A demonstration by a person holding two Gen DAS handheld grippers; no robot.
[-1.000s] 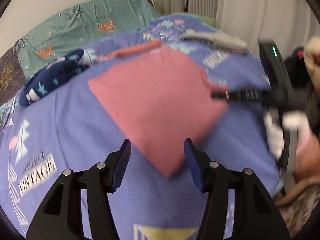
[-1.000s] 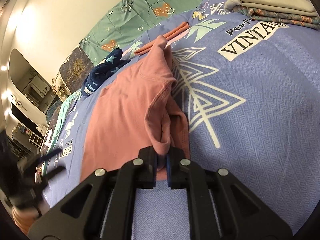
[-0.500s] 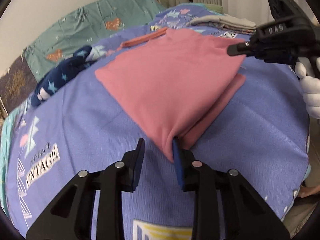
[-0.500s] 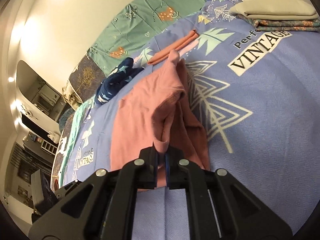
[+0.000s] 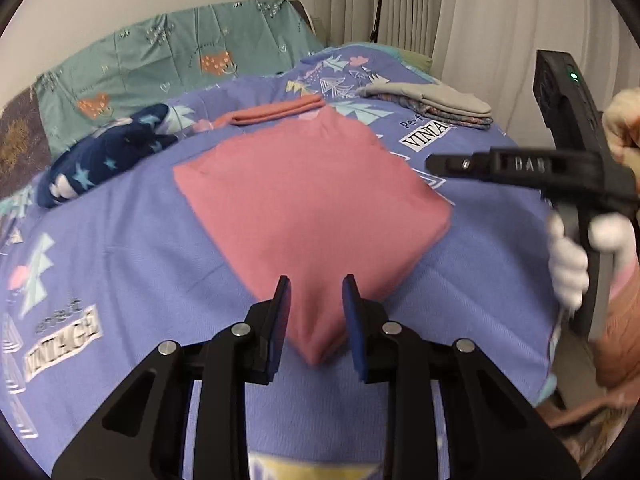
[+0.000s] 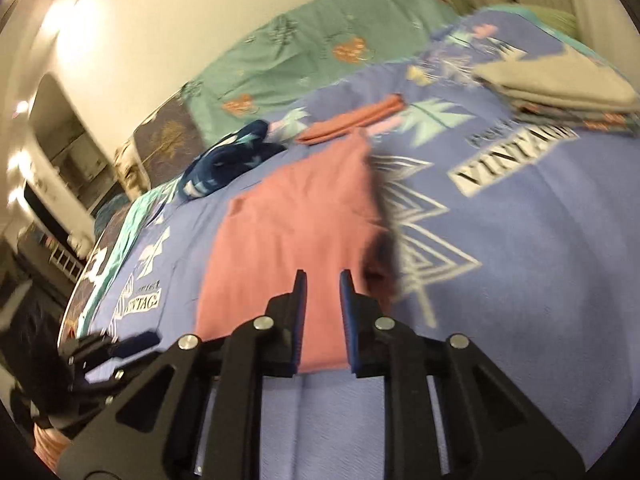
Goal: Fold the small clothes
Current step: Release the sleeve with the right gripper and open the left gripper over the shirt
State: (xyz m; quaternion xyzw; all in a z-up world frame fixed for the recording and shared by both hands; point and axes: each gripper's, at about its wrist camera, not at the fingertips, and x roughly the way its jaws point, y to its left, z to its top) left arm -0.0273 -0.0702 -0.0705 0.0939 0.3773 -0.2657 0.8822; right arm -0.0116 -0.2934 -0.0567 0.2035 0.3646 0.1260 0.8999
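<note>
The pink shirt lay folded flat on the bed ahead of both tools; left tool and right tool gaped, holding nothing. Further folding seemingly remained.

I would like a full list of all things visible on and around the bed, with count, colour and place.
Pink garment: one, pink, folded flat mid-bed.
Orange garment: one, orange, folded, behind the pink one.
Navy garment: one, navy with stars, crumpled, far left.
Folded stack: one, grey on patterned, far right.
Bedspread: one, purple, printed.
Teal sheet: one, against the wall.
Curtain: white, right.
Left gripper: black, open.
Right gripper: black, open.
</note>
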